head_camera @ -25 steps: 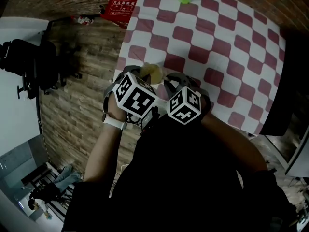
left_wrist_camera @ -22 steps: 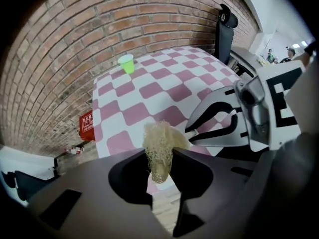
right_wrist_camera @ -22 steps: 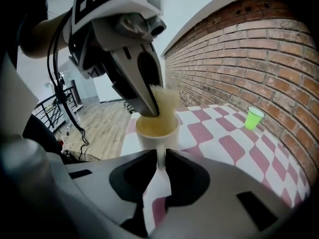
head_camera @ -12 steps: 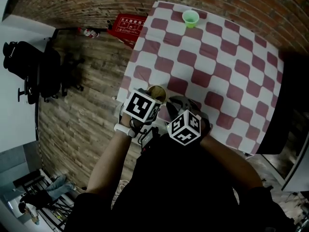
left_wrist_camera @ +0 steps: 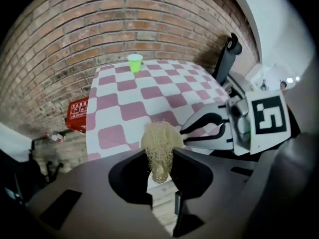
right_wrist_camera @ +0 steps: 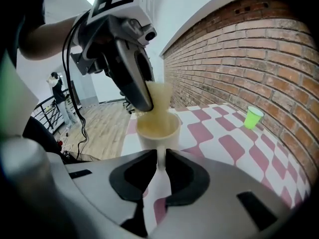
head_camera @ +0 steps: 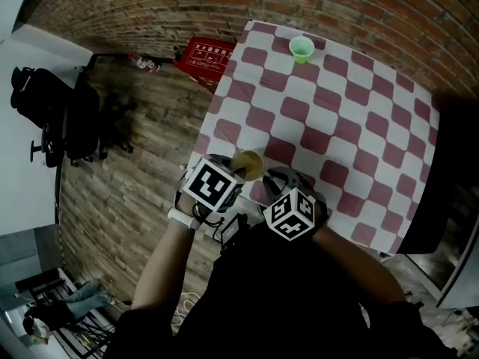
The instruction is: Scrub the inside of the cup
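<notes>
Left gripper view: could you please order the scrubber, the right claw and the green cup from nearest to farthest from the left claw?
1. Scrubber: pinched in the left claw itself.
2. Right claw: just to the right, gripping the pale cup.
3. Green cup: at the far end of the table.

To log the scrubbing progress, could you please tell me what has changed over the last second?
Both grippers look smaller and lower in the head view, as if lowered or the head rose. The cube on the left gripper turned to show mainly one face. Nothing was grasped or released. Unchanged: left gripper shut on the scrubber, right gripper holding the cup, green cup far off.
</notes>
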`<move>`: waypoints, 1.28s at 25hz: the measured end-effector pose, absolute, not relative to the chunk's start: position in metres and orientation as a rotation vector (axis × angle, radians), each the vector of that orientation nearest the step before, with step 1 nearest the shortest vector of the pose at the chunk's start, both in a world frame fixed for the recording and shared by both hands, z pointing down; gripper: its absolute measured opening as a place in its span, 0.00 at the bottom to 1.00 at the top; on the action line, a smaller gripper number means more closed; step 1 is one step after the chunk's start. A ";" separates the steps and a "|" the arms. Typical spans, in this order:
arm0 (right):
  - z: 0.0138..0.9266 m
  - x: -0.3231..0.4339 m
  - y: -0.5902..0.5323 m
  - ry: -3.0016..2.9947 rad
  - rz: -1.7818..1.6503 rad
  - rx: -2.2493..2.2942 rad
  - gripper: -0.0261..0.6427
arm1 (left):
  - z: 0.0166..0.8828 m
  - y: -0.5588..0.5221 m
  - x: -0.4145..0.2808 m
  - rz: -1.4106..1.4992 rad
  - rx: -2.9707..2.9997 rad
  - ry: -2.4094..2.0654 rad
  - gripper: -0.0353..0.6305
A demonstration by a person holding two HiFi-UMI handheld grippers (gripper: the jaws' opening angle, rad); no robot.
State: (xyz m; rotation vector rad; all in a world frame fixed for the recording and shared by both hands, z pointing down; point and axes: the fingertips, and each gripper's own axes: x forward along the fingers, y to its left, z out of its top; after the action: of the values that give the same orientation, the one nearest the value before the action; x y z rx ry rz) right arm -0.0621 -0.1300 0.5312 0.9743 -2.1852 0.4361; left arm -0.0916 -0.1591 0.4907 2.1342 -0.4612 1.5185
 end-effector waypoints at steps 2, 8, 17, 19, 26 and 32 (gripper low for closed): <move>0.531 -0.063 -0.128 -2.182 0.436 0.972 0.15 | 0.510 -0.156 -0.096 1.649 2.129 -0.490 0.18; 0.527 -0.064 -0.130 -2.174 0.431 0.978 0.15 | 0.527 -0.147 -0.087 1.583 2.089 -0.469 0.18; 0.528 -0.060 -0.130 -2.180 0.448 0.988 0.15 | 0.409 -0.157 -0.091 0.906 2.144 -0.472 0.18; 0.527 -0.059 -0.132 -2.188 0.459 0.993 0.15 | 0.382 -0.161 -0.092 0.788 2.198 -0.513 0.18; 0.487 -0.050 -0.124 -2.317 0.521 1.061 0.15 | 0.354 -0.158 -0.100 0.723 2.330 -0.749 0.18; 0.421 -0.005 -0.136 -2.372 0.553 1.290 0.15 | 0.327 -0.182 -0.134 0.497 2.377 -1.066 0.18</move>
State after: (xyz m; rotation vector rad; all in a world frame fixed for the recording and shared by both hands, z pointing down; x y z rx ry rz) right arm -0.0054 -0.1359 0.4211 1.2902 -2.3719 0.5525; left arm -0.1336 -0.1815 0.3266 2.3770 -1.0659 0.4974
